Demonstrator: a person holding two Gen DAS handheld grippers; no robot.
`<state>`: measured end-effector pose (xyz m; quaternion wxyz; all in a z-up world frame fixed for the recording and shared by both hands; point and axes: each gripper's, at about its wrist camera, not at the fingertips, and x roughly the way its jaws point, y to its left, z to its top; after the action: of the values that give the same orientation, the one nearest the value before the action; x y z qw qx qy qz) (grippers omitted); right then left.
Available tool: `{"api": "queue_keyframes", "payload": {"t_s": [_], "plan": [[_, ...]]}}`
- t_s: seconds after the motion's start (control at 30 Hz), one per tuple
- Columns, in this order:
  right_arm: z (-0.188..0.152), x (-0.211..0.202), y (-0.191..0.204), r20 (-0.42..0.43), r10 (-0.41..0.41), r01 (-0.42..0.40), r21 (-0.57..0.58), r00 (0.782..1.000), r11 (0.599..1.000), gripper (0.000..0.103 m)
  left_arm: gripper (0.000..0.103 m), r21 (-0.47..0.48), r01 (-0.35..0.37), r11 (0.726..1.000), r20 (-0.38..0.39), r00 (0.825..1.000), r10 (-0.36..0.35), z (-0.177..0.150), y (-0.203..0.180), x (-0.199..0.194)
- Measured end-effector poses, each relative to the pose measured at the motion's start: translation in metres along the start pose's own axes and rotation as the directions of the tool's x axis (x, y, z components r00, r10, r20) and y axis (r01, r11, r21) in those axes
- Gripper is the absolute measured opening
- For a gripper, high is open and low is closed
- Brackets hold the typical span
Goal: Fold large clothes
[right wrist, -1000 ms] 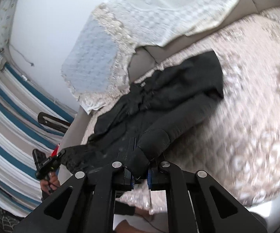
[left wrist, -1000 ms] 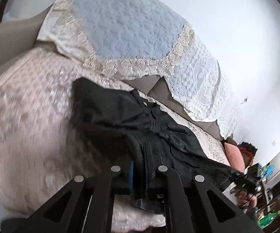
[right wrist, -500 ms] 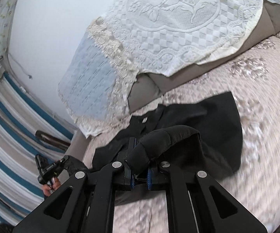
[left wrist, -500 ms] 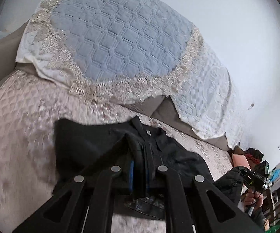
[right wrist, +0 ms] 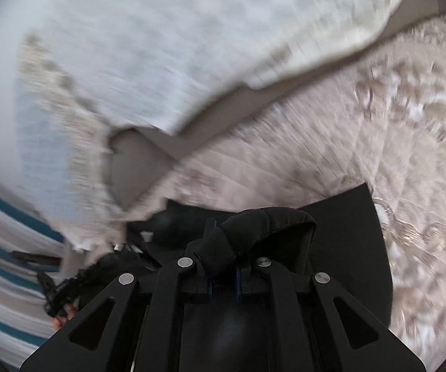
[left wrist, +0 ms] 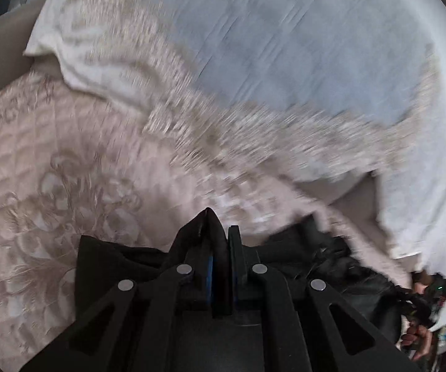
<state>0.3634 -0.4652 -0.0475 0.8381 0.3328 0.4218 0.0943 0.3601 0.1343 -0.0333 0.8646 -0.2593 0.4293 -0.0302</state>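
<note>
A black garment [left wrist: 108, 257] lies on the pale quilted sofa seat [left wrist: 52, 167]. My left gripper [left wrist: 221, 232] is shut on a fold of its black cloth, which sticks up between the fingers. In the right wrist view the same garment [right wrist: 347, 226] spreads to the right, and my right gripper [right wrist: 223, 248] is shut on a rolled edge of it [right wrist: 266, 220]. Each gripper shows small at the edge of the other's view: the right one [left wrist: 424, 297] and the left one [right wrist: 55, 291]. Both views are blurred by motion.
A lace-edged blue and white cover [left wrist: 285, 46] drapes the sofa back just beyond the garment, and it also shows in the right wrist view [right wrist: 161, 46]. A blue-striped cloth [right wrist: 3, 248] hangs at the far left of the right wrist view.
Both grippers have carried the garment's lower part forward over the rest of it toward the sofa back. Less of the black cloth shows ahead of the fingers now.
</note>
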Motion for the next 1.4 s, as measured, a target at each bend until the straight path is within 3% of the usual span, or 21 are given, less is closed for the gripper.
{"api": "queue_keyframes", "payload": {"t_s": [0.07, 0.13, 0.2, 0.27, 0.3, 0.33, 0.43, 0.5, 0.6, 0.7, 0.77, 0.9, 1.0, 1.1, 1.2, 1.27, 1.4], "plan": [[0.002, 0.017, -0.014, -0.034, -0.011, 0.012, 0.052, 0.999, 0.999, 0.013, 0.011, -0.027, -0.021, 0.999, -0.031, 0.999, 0.021, -0.001, 0.005, 0.012], [0.002, 0.014, -0.016, -0.015, 0.016, -0.015, 0.072, 1.000, 0.997, 0.020, 0.015, -0.035, 0.001, 0.999, -0.017, 1.000, -0.001, 0.000, 0.006, 0.005], [-0.001, 0.000, -0.009, 0.012, 0.045, -0.045, 0.030, 0.999, 0.999, 0.049, 0.025, -0.014, 0.007, 1.000, 0.002, 1.000, -0.007, 0.002, 0.003, -0.008], [-0.006, -0.020, -0.002, 0.065, 0.041, -0.039, -0.025, 0.997, 0.999, 0.060, 0.038, 0.002, 0.007, 1.000, 0.053, 0.999, -0.007, 0.002, 0.001, -0.029], [-0.010, -0.033, 0.000, 0.104, 0.048, -0.043, -0.045, 0.993, 0.998, 0.061, 0.051, 0.001, 0.002, 1.000, 0.082, 0.997, -0.002, 0.003, 0.000, -0.038], [-0.011, -0.041, 0.000, 0.127, 0.060, -0.054, -0.049, 0.990, 0.997, 0.061, 0.055, -0.002, -0.002, 1.000, 0.111, 0.994, 0.002, 0.002, 0.000, -0.048], [-0.022, -0.065, 0.002, 0.167, 0.025, -0.013, -0.070, 0.986, 0.997, 0.061, 0.057, 0.012, 0.000, 1.000, 0.127, 0.992, -0.002, -0.005, -0.003, -0.068], [-0.038, -0.074, 0.009, 0.155, 0.019, 0.005, -0.152, 0.988, 0.988, 0.061, 0.060, 0.083, 0.004, 0.997, 0.126, 0.992, -0.014, -0.020, -0.012, -0.076], [-0.060, -0.071, 0.014, 0.128, -0.085, 0.115, -0.242, 0.988, 0.963, 0.061, 0.062, 0.213, -0.065, 0.975, 0.111, 0.993, 0.041, -0.043, -0.021, -0.074], [-0.072, -0.062, 0.000, 0.091, -0.197, 0.214, -0.251, 0.976, 0.944, 0.061, 0.061, 0.213, -0.148, 0.966, 0.029, 0.989, 0.145, -0.055, -0.008, -0.050], [-0.075, -0.060, -0.014, 0.060, -0.288, 0.294, -0.220, 0.956, 0.930, 0.061, 0.058, 0.192, -0.166, 0.967, 0.003, 0.986, 0.168, -0.058, 0.001, -0.043], [-0.083, -0.091, -0.010, 0.113, -0.242, 0.262, -0.216, 0.964, 0.941, 0.061, 0.059, 0.196, -0.123, 0.973, 0.051, 0.992, 0.115, -0.065, -0.006, -0.068], [-0.097, -0.113, 0.006, 0.152, -0.255, 0.288, -0.266, 0.955, 0.920, 0.061, 0.059, 0.241, -0.103, 0.965, 0.063, 0.994, 0.091, -0.079, -0.016, -0.089], [-0.113, -0.133, 0.023, 0.177, -0.210, 0.257, -0.312, 0.962, 0.915, 0.061, 0.061, 0.298, -0.070, 0.952, 0.089, 0.995, 0.046, -0.096, -0.032, -0.114], [-0.123, -0.136, 0.037, 0.183, -0.198, 0.251, -0.345, 0.963, 0.904, 0.061, 0.064, 0.332, -0.048, 0.942, 0.091, 0.996, 0.019, -0.106, -0.041, -0.124], [-0.127, -0.131, 0.041, 0.175, -0.186, 0.238, -0.356, 0.967, 0.904, 0.061, 0.065, 0.345, -0.067, 0.936, 0.089, 0.995, 0.038, -0.108, -0.043, -0.118], [-0.129, -0.110, 0.038, 0.150, -0.202, 0.242, -0.341, 0.968, 0.908, 0.061, 0.065, 0.311, -0.057, 0.949, 0.063, 0.997, 0.039, -0.106, -0.045, -0.103]]}}
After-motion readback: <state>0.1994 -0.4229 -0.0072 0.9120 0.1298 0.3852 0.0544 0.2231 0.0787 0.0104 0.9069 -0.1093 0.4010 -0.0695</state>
